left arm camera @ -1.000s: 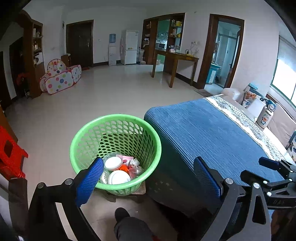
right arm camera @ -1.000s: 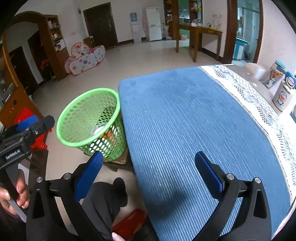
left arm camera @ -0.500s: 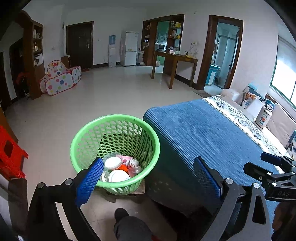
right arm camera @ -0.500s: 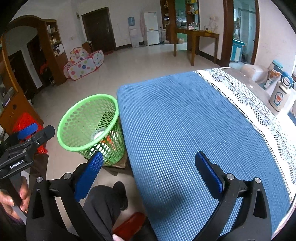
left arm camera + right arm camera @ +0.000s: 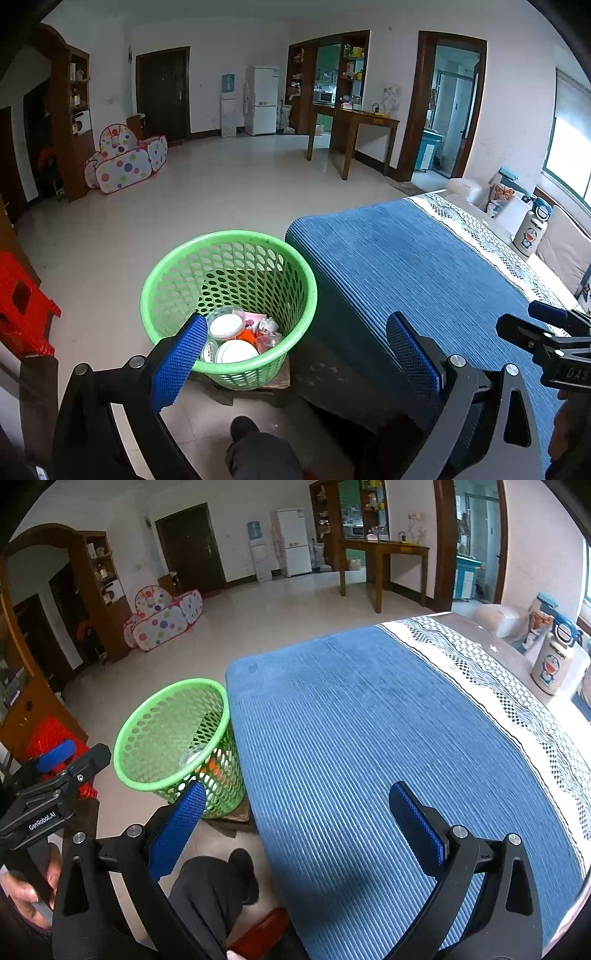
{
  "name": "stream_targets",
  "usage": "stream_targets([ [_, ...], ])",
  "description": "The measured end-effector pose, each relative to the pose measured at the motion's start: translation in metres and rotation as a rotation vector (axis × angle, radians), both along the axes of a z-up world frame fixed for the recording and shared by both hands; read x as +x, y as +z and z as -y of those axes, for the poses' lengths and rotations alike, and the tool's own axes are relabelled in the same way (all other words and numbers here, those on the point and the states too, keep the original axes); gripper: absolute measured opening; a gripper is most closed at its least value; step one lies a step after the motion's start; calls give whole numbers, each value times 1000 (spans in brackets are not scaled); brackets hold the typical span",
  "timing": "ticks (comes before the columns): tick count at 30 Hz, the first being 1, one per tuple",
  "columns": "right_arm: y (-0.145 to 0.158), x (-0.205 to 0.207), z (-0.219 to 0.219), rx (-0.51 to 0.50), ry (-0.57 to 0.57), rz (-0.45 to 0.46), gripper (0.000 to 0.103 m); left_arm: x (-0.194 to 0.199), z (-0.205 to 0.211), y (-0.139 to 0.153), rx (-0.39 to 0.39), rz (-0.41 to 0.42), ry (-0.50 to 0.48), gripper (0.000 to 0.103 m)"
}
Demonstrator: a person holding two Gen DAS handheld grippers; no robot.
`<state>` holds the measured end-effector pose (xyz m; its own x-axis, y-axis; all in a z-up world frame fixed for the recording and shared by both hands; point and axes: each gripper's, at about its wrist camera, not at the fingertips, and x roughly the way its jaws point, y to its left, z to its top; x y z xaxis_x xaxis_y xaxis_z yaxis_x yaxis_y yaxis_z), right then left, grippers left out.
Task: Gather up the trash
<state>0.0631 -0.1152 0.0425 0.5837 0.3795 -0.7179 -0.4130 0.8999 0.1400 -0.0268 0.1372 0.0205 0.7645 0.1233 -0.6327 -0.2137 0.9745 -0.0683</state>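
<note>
A green mesh basket (image 5: pixel 173 269) stands on the floor against the corner of a table under a blue ribbed cloth (image 5: pixel 424 266). Trash (image 5: pixel 236 336) lies in its bottom: white lids, clear cups, orange and pink scraps. My left gripper (image 5: pixel 295 354) hangs open over the basket's near rim, empty. My right gripper (image 5: pixel 295 823) is open and empty above the blue cloth (image 5: pixel 369 720), with the basket (image 5: pixel 147 723) to its left. Each gripper shows in the other's view: the right one (image 5: pixel 546 332) at the right edge, the left one (image 5: pixel 66 760) at the left edge.
A red plastic stool (image 5: pixel 22 306) sits left of the basket. The person's dark trouser leg and shoe (image 5: pixel 221 882) are near the table's front. Cartoon-printed bottles (image 5: pixel 554 661) stand at the table's far right. A polka-dot play tent (image 5: pixel 125 158) and a wooden desk (image 5: pixel 354 125) are across the tiled floor.
Both grippers have drawn back and risen slightly; the basket and cloth look a little farther away. Both stay open and empty.
</note>
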Motion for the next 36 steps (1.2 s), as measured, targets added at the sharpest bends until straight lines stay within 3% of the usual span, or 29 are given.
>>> stream_targets([
  [36, -2, 3, 1, 7, -6, -3, 98, -1, 2, 2, 8, -1, 12, 94],
])
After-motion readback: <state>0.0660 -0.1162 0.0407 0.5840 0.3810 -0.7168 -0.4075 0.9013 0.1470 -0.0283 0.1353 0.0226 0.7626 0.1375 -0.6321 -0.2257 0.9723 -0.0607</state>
